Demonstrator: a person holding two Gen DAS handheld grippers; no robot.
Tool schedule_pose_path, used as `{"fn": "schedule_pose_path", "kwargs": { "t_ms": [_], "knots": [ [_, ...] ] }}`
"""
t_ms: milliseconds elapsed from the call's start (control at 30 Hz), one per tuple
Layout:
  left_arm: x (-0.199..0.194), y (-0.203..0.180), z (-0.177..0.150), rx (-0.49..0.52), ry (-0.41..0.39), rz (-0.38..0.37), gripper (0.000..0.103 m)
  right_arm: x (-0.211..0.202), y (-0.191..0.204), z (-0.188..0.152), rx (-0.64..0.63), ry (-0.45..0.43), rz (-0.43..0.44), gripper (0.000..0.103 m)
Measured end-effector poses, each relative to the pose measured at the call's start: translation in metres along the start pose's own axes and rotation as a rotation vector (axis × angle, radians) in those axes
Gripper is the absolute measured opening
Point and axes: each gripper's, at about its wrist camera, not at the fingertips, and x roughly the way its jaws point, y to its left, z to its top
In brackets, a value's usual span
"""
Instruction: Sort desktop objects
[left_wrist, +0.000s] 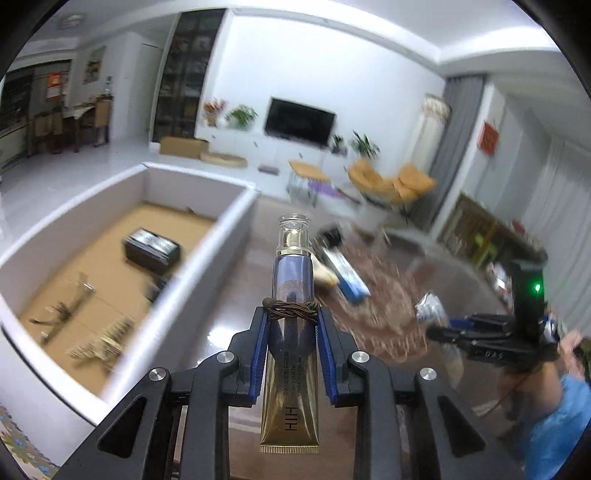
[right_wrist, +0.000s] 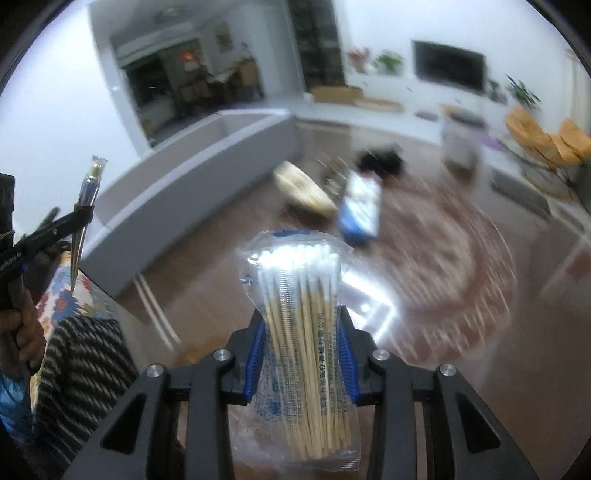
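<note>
Where pads clamp, glossy tube (left_wrist: 290, 369), crinkly swab packet (right_wrist: 303, 314)

A box (left_wrist: 349, 275) lies on the table (left_wrist: 229, 306), right of the tray (left_wrist: 207, 240).

Bright, even indoor light. Both fisheye views bend strongly at dark-cornered edges. Motion blur smears the bench (right_wrist: 443, 258) and far room; white glare burns the cotton swab packet (right_wrist: 299, 258).
</note>
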Motion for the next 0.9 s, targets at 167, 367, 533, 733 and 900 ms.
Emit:
{"fn": "schedule_pose_path", "kwargs": {
  "t_ms": [167,367,533,733,900],
  "knots": [
    [-0.012,0.07,0.045,-0.038,-0.006,0.123,0.026,0.024,0.061,0.089,-0.129,-0.067,0.13,0.036],
    [0.028,0.152,0.09,-0.137,0.077,0.238,0.025,0.093,0.138,0.211,-0.27,-0.133,0.19,0.036],
    [0.083,0.195,0.094,-0.204,0.188,0.279,0.026,0.202,0.16,0.276,-0.332,-0.066,0.082,0.036],
    [0.134,0.231,0.076,-0.293,0.329,0.321,0.035,0.288,0.152,0.288,-0.252,0.043,0.036,0.074],
    [0.132,0.232,0.068,-0.332,0.321,0.33,0.054,0.262,0.135,0.275,-0.225,-0.051,0.036,0.086]
  ]
}}
